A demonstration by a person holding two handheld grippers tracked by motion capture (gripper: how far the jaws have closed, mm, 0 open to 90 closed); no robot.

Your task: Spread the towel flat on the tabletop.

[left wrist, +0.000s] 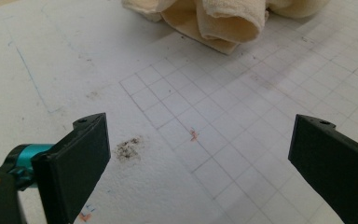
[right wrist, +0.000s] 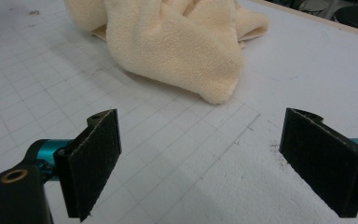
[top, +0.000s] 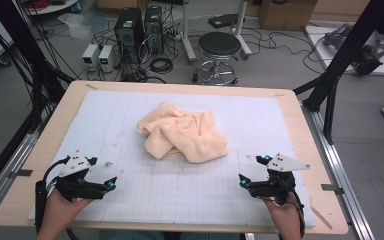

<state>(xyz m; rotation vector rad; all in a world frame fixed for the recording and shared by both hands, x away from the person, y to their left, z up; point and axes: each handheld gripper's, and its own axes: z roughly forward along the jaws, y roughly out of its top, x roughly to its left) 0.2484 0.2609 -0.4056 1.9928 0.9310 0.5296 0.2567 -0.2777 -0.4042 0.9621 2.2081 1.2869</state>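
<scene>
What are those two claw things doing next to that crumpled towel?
A person sits at the table holding a gripper in each hand. The left gripper and the right gripper both rest near the front edge of the white gridded mat, jaws wide open and holding nothing. The crumpled cream terry towel lies in a heap in the middle, with neither gripper touching it. Both grippers point toward it.

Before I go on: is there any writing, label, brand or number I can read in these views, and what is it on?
None can be read.
White mat: printed grid lines, no text.
Towel: no tag or label visible.
Power supplies on the floor: lit displays, too small to read.
Left gripper and right gripper: no markings legible.
</scene>
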